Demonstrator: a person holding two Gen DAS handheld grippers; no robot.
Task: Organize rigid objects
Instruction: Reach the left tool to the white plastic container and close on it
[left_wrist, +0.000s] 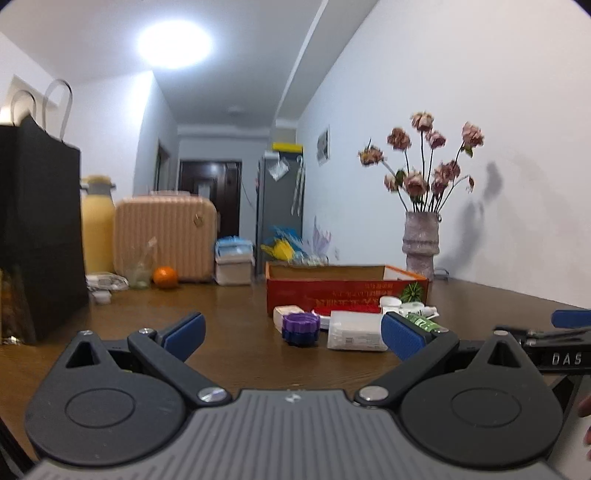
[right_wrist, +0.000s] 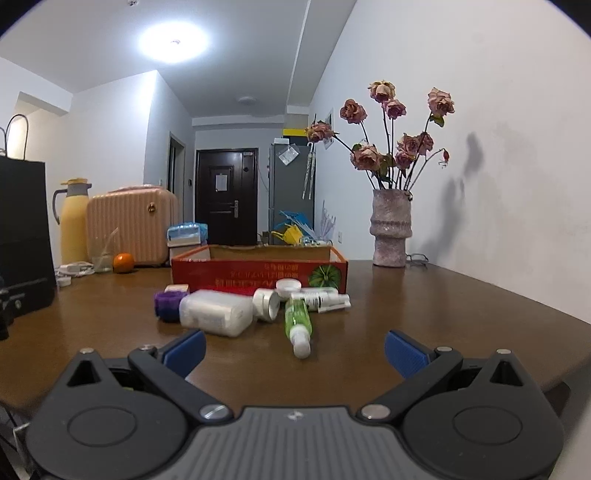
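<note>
A red cardboard box (right_wrist: 258, 271) stands open on the brown table (right_wrist: 424, 302); it also shows in the left wrist view (left_wrist: 343, 291). In front of it lie a purple ridged cap (right_wrist: 169, 302), a white bottle on its side (right_wrist: 216, 312), a silver-capped jar (right_wrist: 266, 302), a green bottle (right_wrist: 298, 319) and small white tubes (right_wrist: 325, 298). The left wrist view shows the purple cap (left_wrist: 301, 326) and a white bottle (left_wrist: 354, 330). My left gripper (left_wrist: 293, 338) is open and empty, short of them. My right gripper (right_wrist: 295, 350) is open and empty, just before the green bottle's tip.
A vase of dried roses (right_wrist: 390, 229) stands at the back right by the wall. A black paper bag (left_wrist: 37, 236), a yellow flask (left_wrist: 96, 225), a pink case (left_wrist: 164, 236), a glass (left_wrist: 138, 273) and an orange (left_wrist: 165, 277) stand at the left.
</note>
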